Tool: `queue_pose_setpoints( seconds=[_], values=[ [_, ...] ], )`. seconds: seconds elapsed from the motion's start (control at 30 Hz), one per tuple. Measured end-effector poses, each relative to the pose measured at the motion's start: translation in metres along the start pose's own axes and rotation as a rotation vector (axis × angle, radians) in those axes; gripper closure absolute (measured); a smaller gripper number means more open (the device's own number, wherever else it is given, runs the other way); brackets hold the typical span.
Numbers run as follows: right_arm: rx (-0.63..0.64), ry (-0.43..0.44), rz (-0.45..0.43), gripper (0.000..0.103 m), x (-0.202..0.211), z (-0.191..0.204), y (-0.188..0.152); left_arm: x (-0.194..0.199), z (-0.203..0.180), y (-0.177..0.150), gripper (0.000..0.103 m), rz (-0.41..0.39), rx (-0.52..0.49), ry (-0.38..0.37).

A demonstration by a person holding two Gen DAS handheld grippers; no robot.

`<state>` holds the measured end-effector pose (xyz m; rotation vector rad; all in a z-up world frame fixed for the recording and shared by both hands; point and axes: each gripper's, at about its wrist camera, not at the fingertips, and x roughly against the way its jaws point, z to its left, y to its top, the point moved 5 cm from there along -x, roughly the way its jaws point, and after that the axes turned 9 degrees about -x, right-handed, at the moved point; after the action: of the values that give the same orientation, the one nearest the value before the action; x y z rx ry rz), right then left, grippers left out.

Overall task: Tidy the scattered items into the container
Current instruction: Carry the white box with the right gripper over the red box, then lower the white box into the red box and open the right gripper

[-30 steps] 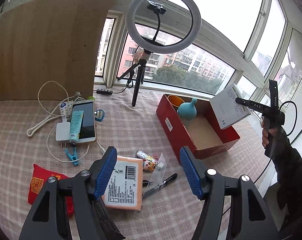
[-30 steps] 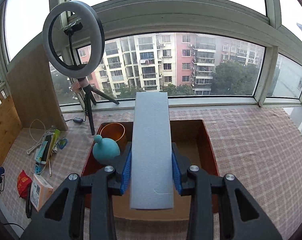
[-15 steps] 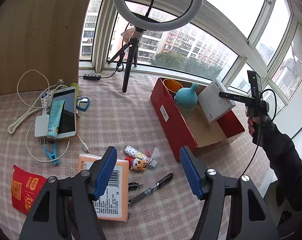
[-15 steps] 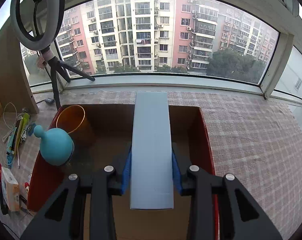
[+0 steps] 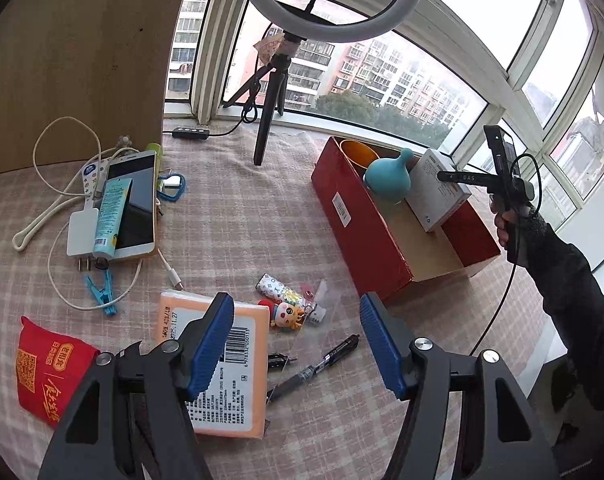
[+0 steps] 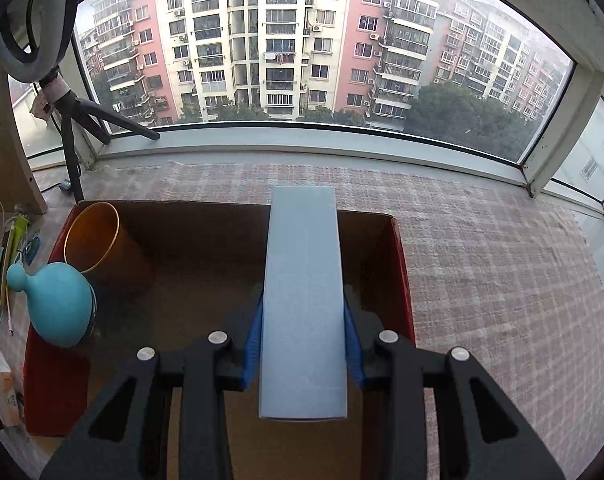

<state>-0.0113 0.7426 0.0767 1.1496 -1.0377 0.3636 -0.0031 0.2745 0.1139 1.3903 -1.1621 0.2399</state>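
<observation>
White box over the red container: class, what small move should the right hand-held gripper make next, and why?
Probably lower a little further, then release. The right hand-held gripper clamps the white box above the red container, over bare floor beside the blue vase and orange cup.

A bay of windows spans ten to two o'clock, grey daylight pouring in over red-and-cream apartment blocks and trees. A white sill runs beneath. A wooden panel stands at ten o'clock. Pink checked cloth covers the surface.
</observation>
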Motion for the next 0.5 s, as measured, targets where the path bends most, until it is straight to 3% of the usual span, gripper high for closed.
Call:
queue_pose_setpoints(
  seconds=[0.5],
  values=[
    [0.018,-0.010,0.028,0.069,0.010,-0.023,0.009,-0.002,0.000,-0.001,0.041,0.001,-0.003,-0.014]
  ],
)
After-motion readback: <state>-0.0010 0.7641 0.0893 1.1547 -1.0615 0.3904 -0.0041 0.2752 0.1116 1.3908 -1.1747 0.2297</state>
